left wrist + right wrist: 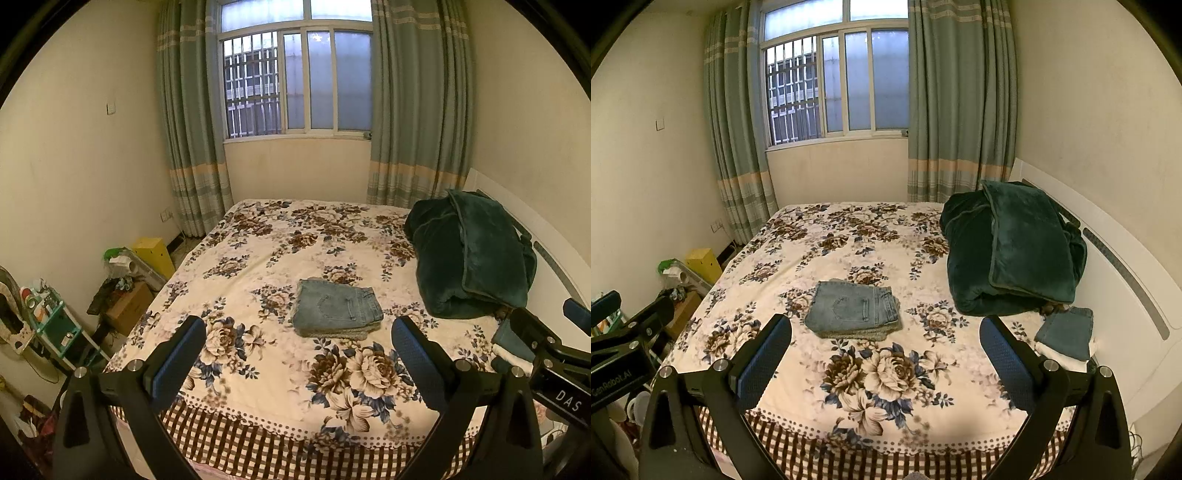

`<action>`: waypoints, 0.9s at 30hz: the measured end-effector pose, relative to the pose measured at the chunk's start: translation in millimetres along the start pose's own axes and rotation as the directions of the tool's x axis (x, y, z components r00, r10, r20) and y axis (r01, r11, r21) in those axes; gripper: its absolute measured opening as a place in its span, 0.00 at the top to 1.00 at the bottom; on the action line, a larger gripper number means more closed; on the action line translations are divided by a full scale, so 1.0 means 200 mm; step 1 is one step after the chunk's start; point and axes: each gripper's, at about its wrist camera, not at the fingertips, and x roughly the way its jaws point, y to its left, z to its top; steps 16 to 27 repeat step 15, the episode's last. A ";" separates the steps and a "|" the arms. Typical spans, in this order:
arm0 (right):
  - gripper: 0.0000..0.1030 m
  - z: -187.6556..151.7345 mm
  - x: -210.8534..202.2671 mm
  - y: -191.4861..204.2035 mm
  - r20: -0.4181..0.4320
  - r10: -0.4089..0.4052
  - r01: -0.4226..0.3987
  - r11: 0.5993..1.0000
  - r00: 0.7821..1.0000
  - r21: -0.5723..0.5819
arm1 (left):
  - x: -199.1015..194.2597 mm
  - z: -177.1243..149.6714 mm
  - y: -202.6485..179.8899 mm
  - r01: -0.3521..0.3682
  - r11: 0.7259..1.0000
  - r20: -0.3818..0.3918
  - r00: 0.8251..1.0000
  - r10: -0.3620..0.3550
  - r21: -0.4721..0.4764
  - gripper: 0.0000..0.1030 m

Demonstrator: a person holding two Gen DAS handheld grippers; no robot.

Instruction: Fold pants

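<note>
Both grippers hang spread wide above the near edge of the bed, gripping nothing: the left gripper (pixel 298 354) and the right gripper (pixel 884 350) each show blue padded fingers (pixel 181 354) well apart, with flowered bedding visible between them.

The folded pants (pixel 338 308), faded blue denim with a back pocket facing up, lie as a flat rectangular stack near the middle of the bed (pixel 258 413), apart from both grippers. They rest on a cream bedspread (pixel 849 236) printed with brown and blue flowers; a brown checked border runs along its near edge.

A dark green plush blanket (pixel 1015 251) is heaped on the right side of the bed, against the white headboard (pixel 1126 295). Just in front of it, near the headboard, sits a small stack of folded clothes (pixel 1065 334), a blue denim piece on top of something white.

Behind the bed a barred window (pixel 295 81) is framed by grey-green curtains (pixel 417 110) with pale bands. The walls are plain cream.

On the floor to the left of the bed stand a yellow box (pixel 153 254), a brown cardboard box (pixel 129 306) with dark items lying on top, and a small green shelf rack (pixel 55 325) crowded with small items too blurred to name.
</note>
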 end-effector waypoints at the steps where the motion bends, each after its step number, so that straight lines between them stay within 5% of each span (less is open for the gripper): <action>1: 0.00 0.00 0.00 0.00 0.000 -0.001 0.001 1.000 1.000 0.001 | 0.00 0.00 0.00 0.000 1.000 0.001 1.000 0.000 0.000 0.00; 27: 0.00 0.01 -0.01 0.01 0.000 0.003 -0.003 1.000 1.000 0.004 | -0.02 0.00 0.02 0.002 1.000 0.015 1.000 -0.002 -0.003 0.00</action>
